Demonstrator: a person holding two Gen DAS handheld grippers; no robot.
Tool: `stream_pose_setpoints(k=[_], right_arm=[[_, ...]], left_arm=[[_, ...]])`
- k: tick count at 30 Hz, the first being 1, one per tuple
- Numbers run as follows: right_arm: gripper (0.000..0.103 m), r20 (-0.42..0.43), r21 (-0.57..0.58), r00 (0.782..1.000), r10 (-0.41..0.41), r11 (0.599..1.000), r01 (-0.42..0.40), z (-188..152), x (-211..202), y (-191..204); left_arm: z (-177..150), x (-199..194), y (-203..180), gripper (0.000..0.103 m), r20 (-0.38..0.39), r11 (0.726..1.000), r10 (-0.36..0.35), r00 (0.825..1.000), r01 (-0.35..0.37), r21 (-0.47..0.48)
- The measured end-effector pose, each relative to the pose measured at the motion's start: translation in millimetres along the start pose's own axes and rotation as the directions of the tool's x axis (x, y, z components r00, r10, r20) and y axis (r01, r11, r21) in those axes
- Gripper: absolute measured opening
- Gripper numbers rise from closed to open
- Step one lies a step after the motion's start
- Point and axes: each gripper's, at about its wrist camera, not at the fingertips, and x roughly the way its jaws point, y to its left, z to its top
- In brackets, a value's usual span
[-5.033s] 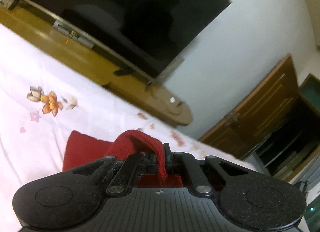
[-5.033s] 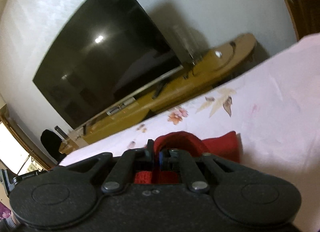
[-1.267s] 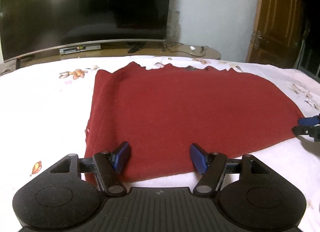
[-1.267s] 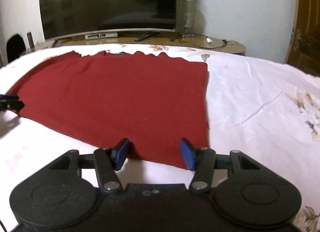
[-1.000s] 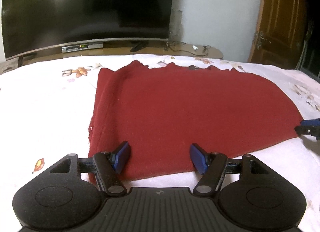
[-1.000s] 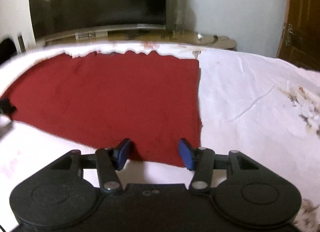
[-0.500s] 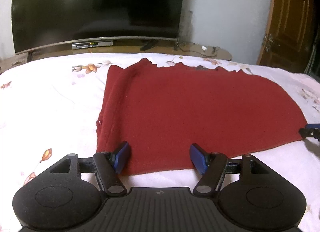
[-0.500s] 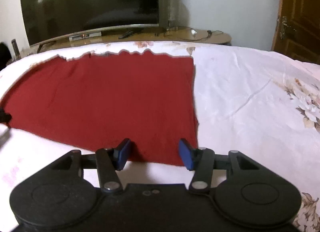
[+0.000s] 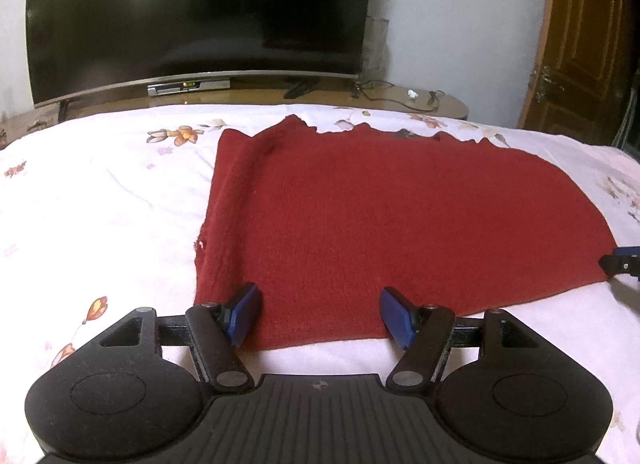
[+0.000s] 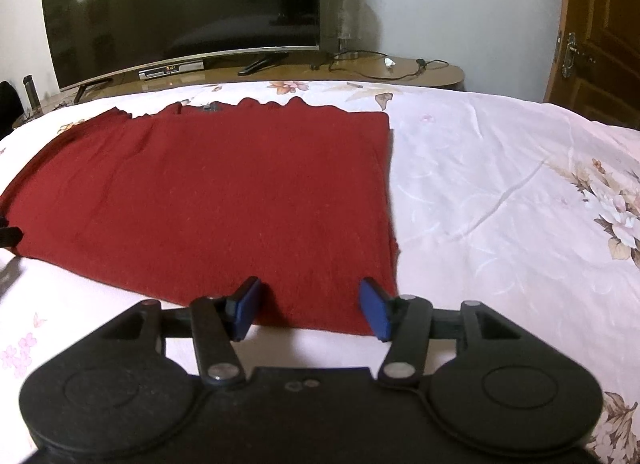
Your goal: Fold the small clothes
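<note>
Red knit garment [image 9: 384, 224], flat on the floral bedsheet [image 9: 100, 204]; soft, light, floppy (likely clingy). Best pinched at near-hem corners. Left gripper [image 9: 320, 318] and right gripper [image 10: 312, 310] gaping, empty, over that hem

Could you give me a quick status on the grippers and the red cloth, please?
Left gripper open, right gripper open, both at near edge. Red cloth flat on bedsheet, unfolded. Nothing in the way.
</note>
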Motion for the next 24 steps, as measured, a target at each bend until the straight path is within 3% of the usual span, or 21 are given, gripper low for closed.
stream_pose_setpoints(k=[9, 14, 17, 19, 20, 21, 24], right_arm=[[0.055, -0.015, -0.012, 1.0, 0.008, 1.0, -0.008, 2.3, 3.6, -0.8], [0.056, 0.016, 0.033, 1.0, 0.0, 0.999, -0.001, 7.1, -14.6, -3.6], [0.055, 0.045, 0.058, 0.999, -0.008, 0.998, 0.006, 3.0, -25.8, -9.1], [0.055, 0.068, 0.082, 0.998, 0.009, 0.997, -0.015, 1.2, -32.3, -11.3], [0.055, 0.079, 0.091, 0.997, 0.015, 0.996, -0.022, 0.7, -35.1, -10.9], [0.055, 0.088, 0.095, 0.996, 0.022, 0.995, -0.03, 0.8, -37.2, -9.3], [0.053, 0.113, 0.094, 0.992, 0.057, 0.993, -0.068, 5.1, -41.7, 2.2]], left_arm=[[0.0, -4.9, 4.4, 0.067, -0.015, 1.0, 0.007, 1.0, -0.007, -0.008], [-0.1, -34.0, 19.1, 0.067, 0.008, 0.987, -0.005, 1.0, 0.007, -0.158], [-13.5, -42.1, 33.3, 0.067, -0.006, 0.947, -0.086, 0.996, 0.08, -0.31], [-24.7, -39.0, 44.7, 0.067, -0.015, 0.893, -0.141, 0.99, 0.12, -0.434], [-31.1, -36.0, 51.0, 0.067, -0.009, 0.852, -0.168, 0.986, 0.14, -0.504], [-37.8, -34.6, 57.2, 0.067, 0.017, 0.806, -0.184, 0.983, 0.16, -0.57], [-51.4, -25.1, 77.5, 0.067, 0.089, 0.63, -0.231, 0.969, 0.218, -0.745]])
